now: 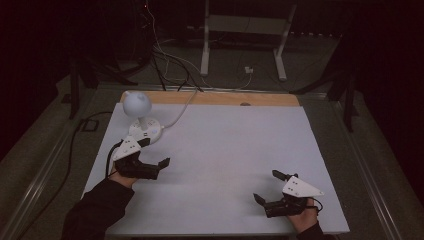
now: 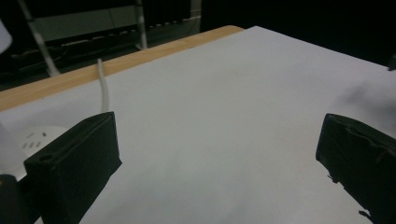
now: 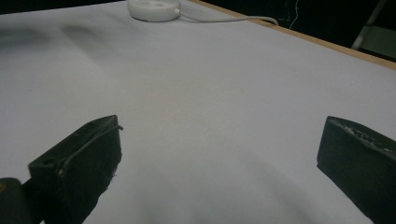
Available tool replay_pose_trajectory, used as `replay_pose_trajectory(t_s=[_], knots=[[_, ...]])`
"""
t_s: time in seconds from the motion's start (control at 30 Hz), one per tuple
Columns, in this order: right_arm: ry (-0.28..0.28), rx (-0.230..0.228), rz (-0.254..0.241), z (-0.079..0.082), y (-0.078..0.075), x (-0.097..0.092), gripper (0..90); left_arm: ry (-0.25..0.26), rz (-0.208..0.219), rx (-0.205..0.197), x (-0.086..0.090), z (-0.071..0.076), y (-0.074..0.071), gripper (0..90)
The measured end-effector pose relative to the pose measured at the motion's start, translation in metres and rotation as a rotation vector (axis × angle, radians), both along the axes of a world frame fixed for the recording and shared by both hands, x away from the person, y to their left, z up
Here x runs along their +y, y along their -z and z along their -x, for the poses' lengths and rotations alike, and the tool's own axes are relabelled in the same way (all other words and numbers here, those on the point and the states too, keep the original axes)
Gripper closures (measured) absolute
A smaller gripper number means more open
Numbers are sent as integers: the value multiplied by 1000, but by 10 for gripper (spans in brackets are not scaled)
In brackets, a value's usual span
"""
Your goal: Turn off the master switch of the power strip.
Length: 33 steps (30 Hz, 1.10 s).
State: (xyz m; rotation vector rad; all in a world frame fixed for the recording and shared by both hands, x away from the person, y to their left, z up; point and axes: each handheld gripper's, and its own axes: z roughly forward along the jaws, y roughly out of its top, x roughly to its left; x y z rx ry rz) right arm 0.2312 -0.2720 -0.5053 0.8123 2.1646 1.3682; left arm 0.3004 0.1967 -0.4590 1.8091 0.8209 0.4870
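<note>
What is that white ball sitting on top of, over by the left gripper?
The white ball stands on a short stem plugged into a round white power socket, whose cord runs off the table. The plug itself is hidden under the ball.

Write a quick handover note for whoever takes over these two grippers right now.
Left gripper: open, empty, low over the sheet, just in front of the lamp.
Right gripper: open, empty, near the sheet's front right.
Lamp stands at the back left on its round base, untouched; its cord runs off the back edge.
Done: nothing visible yet.
Left: probably reach the lamp with the left gripper.
</note>
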Motion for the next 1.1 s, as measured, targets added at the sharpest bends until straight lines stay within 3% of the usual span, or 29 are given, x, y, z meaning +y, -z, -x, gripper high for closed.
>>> replay_pose_trajectory(t_s=[0.37,0.5,0.63,0.9,1.1], knots=[[-2,2,-4,0,0,0,0,-78,32,3,0,-17,-1,2],[-1,5,-7,0,0,0,0,-66,72,36,-2,-25,1,2],[-1,5,-10,-1,0,-1,0,-88,52,37,-5,-30,3,2],[-4,9,-9,-1,1,-1,0,-208,45,54,-9,-46,8,2],[-5,11,-9,-1,1,-1,0,-242,44,61,-8,-58,12,2]])
